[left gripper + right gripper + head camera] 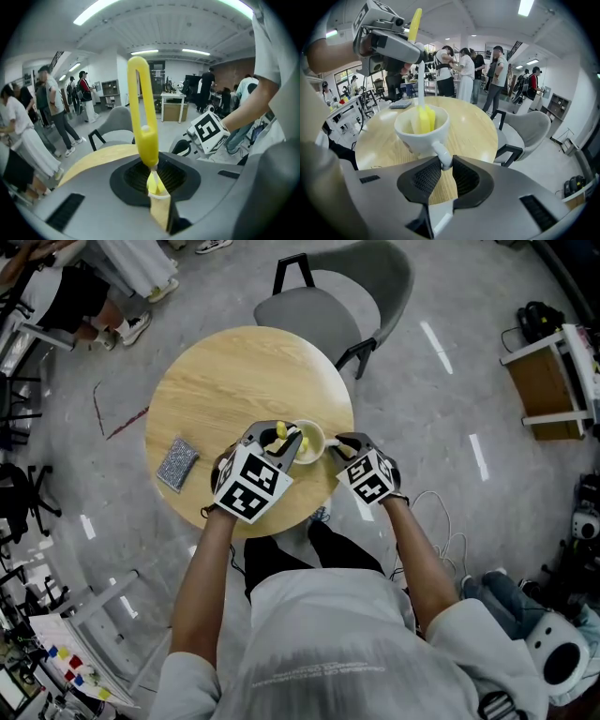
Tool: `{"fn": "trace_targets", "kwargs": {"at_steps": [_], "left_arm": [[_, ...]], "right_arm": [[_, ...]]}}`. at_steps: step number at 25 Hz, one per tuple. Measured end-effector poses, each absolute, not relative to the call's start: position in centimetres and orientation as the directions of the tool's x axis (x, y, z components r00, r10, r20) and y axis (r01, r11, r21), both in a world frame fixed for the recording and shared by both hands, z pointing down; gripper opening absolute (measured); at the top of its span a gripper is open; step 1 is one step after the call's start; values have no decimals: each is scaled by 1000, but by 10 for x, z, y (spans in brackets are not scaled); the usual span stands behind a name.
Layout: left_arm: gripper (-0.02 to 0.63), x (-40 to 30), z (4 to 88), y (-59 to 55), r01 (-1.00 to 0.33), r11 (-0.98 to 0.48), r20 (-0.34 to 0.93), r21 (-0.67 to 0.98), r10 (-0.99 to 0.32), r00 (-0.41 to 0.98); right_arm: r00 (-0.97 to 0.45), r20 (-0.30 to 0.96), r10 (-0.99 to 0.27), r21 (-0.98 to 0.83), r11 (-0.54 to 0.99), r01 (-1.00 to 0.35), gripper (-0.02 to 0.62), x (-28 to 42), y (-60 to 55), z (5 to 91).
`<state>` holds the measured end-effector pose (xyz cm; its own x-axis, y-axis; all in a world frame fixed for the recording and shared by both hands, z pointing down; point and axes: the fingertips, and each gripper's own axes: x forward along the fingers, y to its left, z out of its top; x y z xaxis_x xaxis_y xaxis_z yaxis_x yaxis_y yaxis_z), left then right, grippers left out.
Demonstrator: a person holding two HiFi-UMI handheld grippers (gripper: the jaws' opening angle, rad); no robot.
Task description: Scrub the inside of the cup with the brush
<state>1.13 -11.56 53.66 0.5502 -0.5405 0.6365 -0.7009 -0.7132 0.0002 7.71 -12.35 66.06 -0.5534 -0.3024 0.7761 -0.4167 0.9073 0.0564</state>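
A white cup stands on the round wooden table, near its front edge. My right gripper is shut on the cup's handle. A yellow brush is clamped by its handle in my left gripper, which is shut on it. The brush's yellow head sits down inside the cup, its thin white stem rising to the left gripper above. From the head view, the left gripper hangs over the cup and the right gripper is at the cup's right side.
A grey scouring pad lies on the table's left part. A grey chair stands behind the table. Several people stand and walk in the room beyond. A wooden shelf unit is at the far right.
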Motion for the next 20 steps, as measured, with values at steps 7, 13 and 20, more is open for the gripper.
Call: {"fn": "trace_targets", "kwargs": {"at_steps": [7,13,20], "left_arm": [[51,31,536,-125,-758,-644,532,-106,-680,504],[49,38,523,-137,-805,-593,417,27,-725,548],[51,40,525,-132,-783,-603,397,156,-687,609]], "right_arm": [[-563,768,-305,49,905,-423,99,75,-124,660],[-566,767,-303,47,906,-421,98,76,-127,661],[-571,763,-303,42,905,-423,99,76,-127,661]]}}
